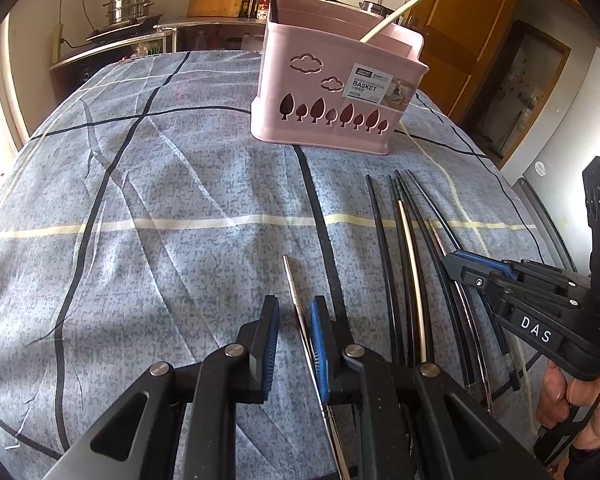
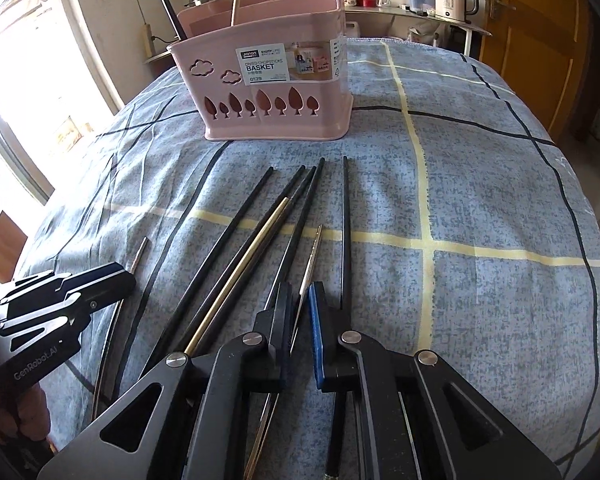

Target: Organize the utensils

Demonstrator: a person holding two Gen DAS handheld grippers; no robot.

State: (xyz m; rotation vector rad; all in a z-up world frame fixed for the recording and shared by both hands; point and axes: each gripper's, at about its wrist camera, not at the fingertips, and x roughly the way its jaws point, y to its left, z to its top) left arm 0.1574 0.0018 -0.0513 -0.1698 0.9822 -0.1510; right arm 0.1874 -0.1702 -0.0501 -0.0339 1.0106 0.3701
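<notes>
Both grippers hover over chopsticks on the table: left gripper (image 1: 294, 336) parted around 1 metal chopstick (image 1: 291, 280); right gripper (image 2: 300, 330) seemingly parted around another (image 2: 312, 258).

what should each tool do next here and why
Probably close both. The left tool is open around a silver chopstick that lies apart from the bundle; the right tool is open around another silver chopstick. Then lift them toward the pink basket.
</notes>
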